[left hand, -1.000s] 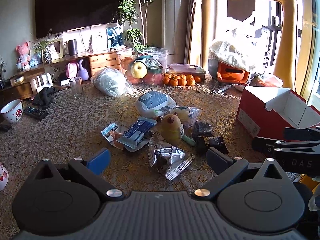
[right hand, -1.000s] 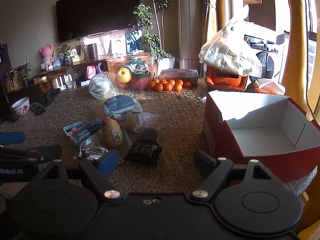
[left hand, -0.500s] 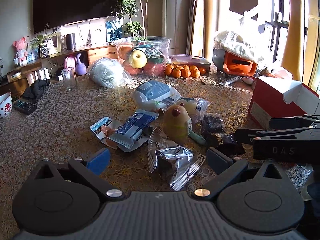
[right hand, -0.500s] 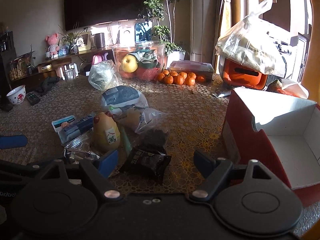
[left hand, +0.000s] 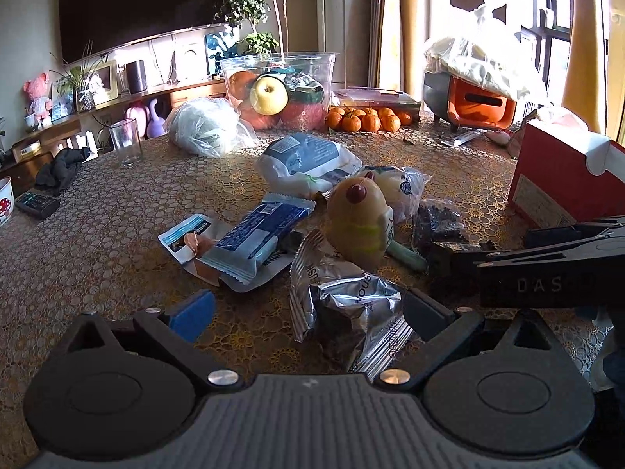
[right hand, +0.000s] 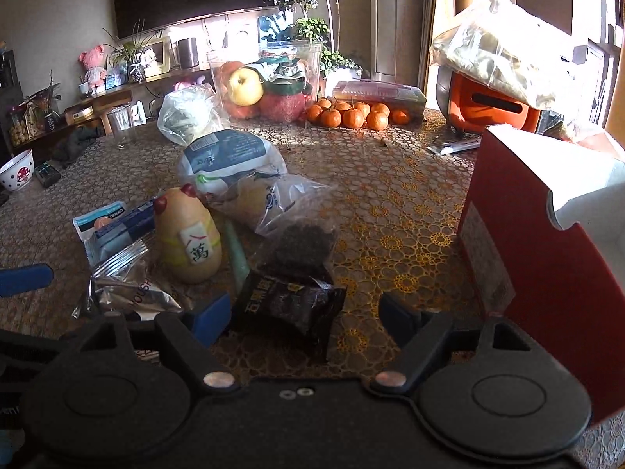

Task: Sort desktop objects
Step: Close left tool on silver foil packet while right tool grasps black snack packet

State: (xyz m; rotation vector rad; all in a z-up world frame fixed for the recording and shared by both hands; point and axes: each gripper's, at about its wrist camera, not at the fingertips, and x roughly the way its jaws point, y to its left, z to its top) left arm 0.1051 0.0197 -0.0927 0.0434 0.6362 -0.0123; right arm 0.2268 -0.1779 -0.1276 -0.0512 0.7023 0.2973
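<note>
Two grippers are held low over the worktop (left hand: 97,234), each in front of its own packet. The left gripper (left hand: 308,308) has its fingers spread wide, and the silver foil packet (left hand: 343,305) lies between them, not yet pinched. The right gripper (right hand: 304,312) is also wide open; the black snack packet (right hand: 289,305) lies at its 11 o'clock, nearer to the blue left finger than to the right one.

The other task things are gathered in one pile. From the silver foil packet, the yellow chick toy (left hand: 359,226) stands at 12 o'clock, the blue wrapper (left hand: 258,238) lies at 10 o'clock, and the red box (left hand: 566,179) is seen open at 2 o'clock, well apart from the pile. In the right view the red box (right hand: 547,258) is at 3 o'clock of the black snack packet.

The step in hand is judged to be a double pick before the drop into the box. It is advised that the right gripper be shifted a little toward 9 o'clock, so that the packet is centred before the closing. The foil should be pinched on its thick middle, not on the crimped edge, because thin foil can slip out. The toy beside it should not be pushed over.
</note>
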